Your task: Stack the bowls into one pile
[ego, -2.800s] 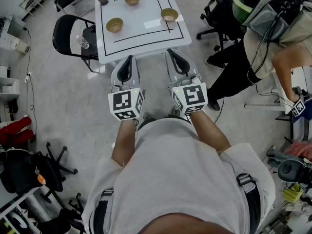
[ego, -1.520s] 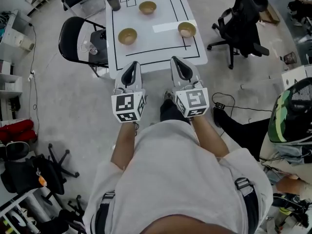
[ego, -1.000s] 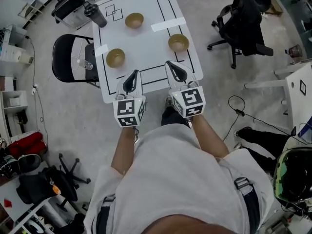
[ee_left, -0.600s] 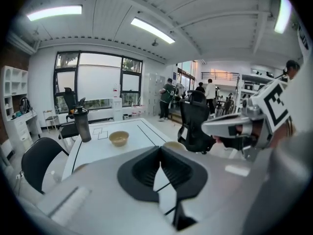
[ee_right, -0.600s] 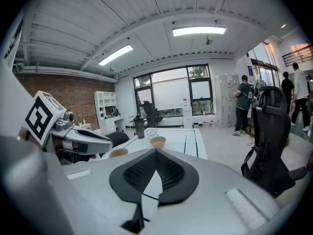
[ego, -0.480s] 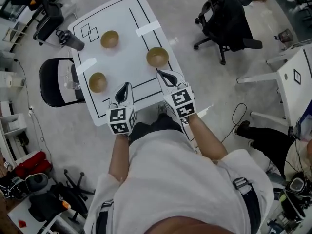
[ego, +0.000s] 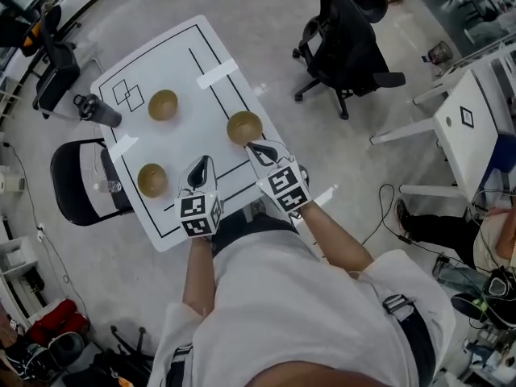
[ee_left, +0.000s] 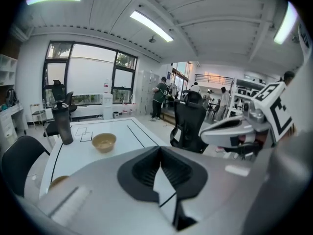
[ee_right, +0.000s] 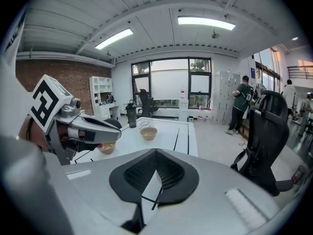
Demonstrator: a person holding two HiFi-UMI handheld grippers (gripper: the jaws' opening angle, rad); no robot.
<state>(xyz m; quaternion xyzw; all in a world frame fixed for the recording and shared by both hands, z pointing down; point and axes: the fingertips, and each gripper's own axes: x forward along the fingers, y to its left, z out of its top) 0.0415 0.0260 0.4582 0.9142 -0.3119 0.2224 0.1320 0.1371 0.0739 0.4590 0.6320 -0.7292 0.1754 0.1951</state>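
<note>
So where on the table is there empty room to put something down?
The middle of the table is bare, between the far bowl, left bowl and right bowl. The corner past the tape strip is free too. Crowded: the near edge, where the left gripper and right gripper hover.

Head view high overhead; gripper views low across shared table (ego: 193, 131)

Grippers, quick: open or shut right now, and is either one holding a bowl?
Left gripper: shut, holding nothing.
Right gripper: shut, holding nothing.
</note>
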